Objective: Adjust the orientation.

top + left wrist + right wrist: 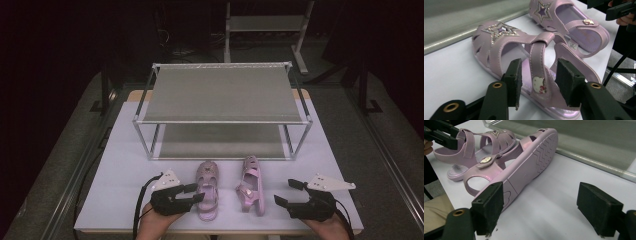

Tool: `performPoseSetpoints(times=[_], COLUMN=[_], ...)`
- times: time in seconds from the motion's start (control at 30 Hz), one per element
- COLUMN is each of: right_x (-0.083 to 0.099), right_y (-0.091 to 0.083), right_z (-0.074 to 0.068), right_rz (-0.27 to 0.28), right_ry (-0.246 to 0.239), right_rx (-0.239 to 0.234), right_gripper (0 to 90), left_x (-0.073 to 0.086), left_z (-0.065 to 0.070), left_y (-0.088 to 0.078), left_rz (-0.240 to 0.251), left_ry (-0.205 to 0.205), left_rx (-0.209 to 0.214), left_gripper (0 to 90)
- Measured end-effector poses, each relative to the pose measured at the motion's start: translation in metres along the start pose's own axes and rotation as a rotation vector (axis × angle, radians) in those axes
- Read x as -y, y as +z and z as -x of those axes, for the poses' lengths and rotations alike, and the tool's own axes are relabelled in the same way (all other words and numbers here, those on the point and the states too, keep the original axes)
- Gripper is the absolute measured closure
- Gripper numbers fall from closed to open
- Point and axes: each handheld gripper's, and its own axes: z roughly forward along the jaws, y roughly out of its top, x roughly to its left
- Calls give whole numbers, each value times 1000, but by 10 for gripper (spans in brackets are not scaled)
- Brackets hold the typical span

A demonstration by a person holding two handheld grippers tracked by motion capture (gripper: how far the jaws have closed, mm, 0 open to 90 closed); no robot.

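Two pink child's sandals lie near the table's front edge. The left sandal (206,192) stands upright, with a glittery star on its toe (501,31). My left gripper (199,192) is open, and its pads (514,82) stand on either side of that sandal's ankle strap (537,62) without pinching it. The right sandal (250,185) is tipped on its side, its ribbed sole (536,157) facing my right gripper (283,192). That gripper is open wide, and its left pad (490,206) sits close to the heel end of the sole.
A two-tier metal shoe rack (222,92) with grey mesh shelves stands behind the sandals, its lower shelf (220,142) at table level. White tabletop (125,165) lies bare to the left and right of the sandals. The table's front edge is just behind my hands.
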Motion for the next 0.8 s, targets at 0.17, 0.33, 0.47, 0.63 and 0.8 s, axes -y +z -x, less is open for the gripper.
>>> performPoseSetpoints(times=[0.17, 0.33, 0.47, 0.63, 0.8], right_x=[0, 0, 0, 0, 0], right_y=[0, -1, -1, -2, -4], right_z=[-1, 0, 0, -1, 0], right_rz=[-2, 5, 5, 6, 18], right_ry=[-8, -5, -4, -4, 1], right_rx=[3, 9, 11, 14, 21], right_gripper=[213, 213, 213, 213, 213], left_x=[-1, -1, -2, -2, 3], left_z=[3, 6, 8, 10, 4], left_y=[1, -3, -4, -5, -9], left_rz=[-16, -27, -39, -42, -24], left_ry=[8, 14, 7, -6, -68], left_rx=[-18, -51, -74, -88, -86], left_gripper=[628, 612, 631, 724, 782])
